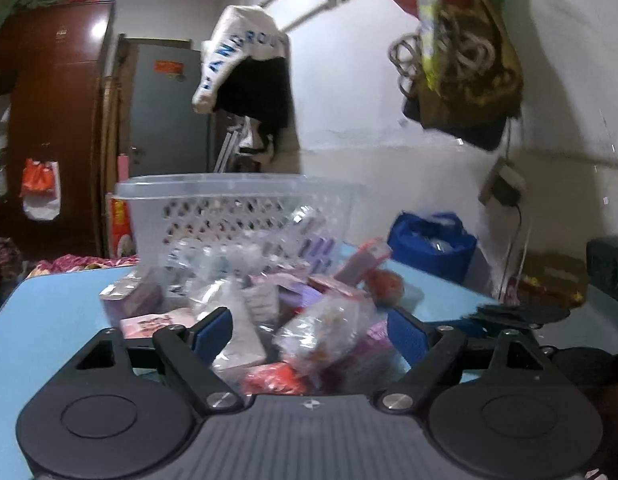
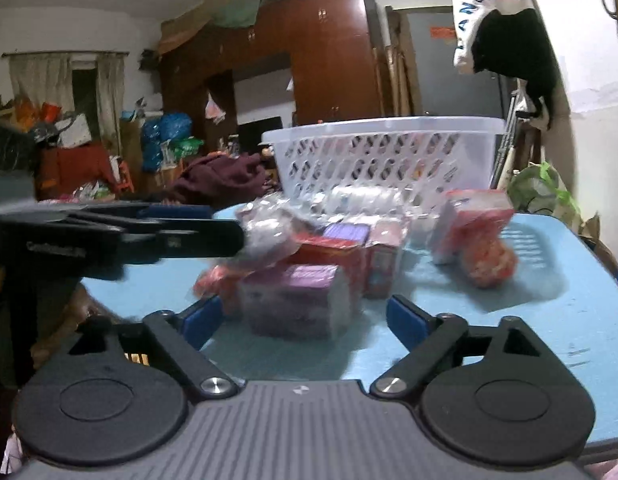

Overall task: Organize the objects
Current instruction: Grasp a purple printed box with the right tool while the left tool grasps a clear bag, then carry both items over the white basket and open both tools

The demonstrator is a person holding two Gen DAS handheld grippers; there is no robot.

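Both grippers hover wide open over the pile!
Left gripper [image 1: 309, 330] and right gripper [image 2: 300, 318] hold nothing; packets [image 2: 309, 264] lie heaped mid-table [image 2: 549, 320], the white basket [image 2: 389, 152] just beyond them.

white hanging bag [image 2: 479, 12], upper right of right wrist view: blue capitals, "LANGROU" readable, the rest cut off by the fold
same bag [image 1: 237, 52], upper centre of left wrist view: blue letters blurred, roughly "ANG ROU"
orange sticker on grey door [image 1: 168, 67]: print too small to read
packets on worktop [image 2: 305, 280]: labels blurred, unreadable
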